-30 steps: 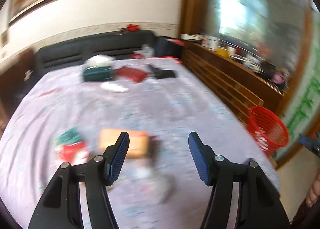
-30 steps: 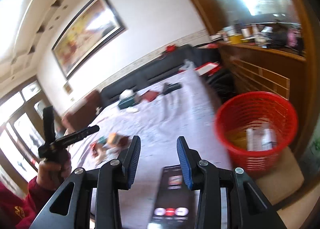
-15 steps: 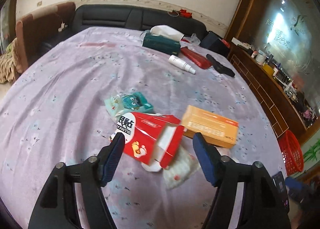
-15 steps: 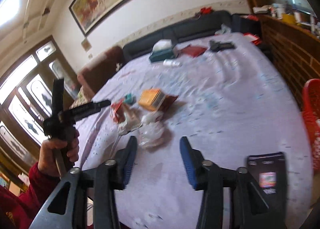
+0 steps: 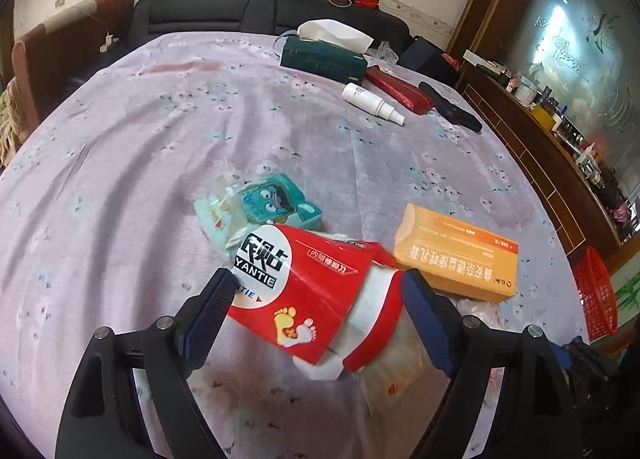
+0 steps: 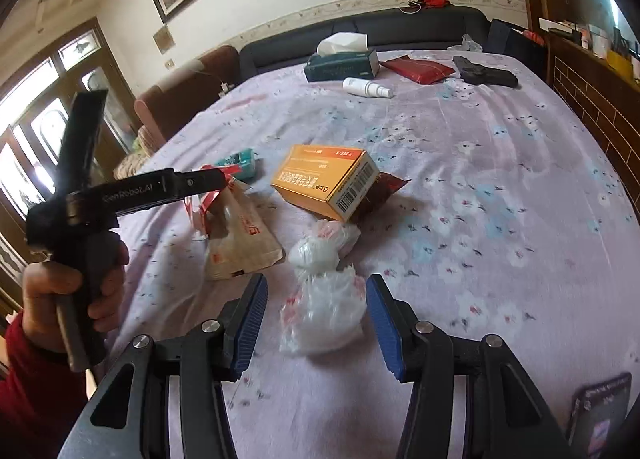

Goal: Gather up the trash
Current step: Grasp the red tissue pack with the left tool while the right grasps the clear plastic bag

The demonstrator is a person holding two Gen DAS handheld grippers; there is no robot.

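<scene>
On bed [image 5: 120,163], we see left hand-held gripper [image 5: 316,299] opening around red box [image 5: 308,291], pads clear; right hand-held gripper [image 6: 316,315] open, straddling crumpled plastic bag [image 6: 324,311].

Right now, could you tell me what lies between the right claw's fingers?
In the right wrist view, a crumpled clear plastic bag lies between the right claw's fingers, which are not touching it.

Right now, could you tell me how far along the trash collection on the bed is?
Done: nothing that shows here; the red basket stands beside the bed, contents hidden. In hand: left gripper is opening around the red box; right gripper frames the crumpled plastic bag, not yet gripped. Left: orange box, teal packet, paper bag.
</scene>
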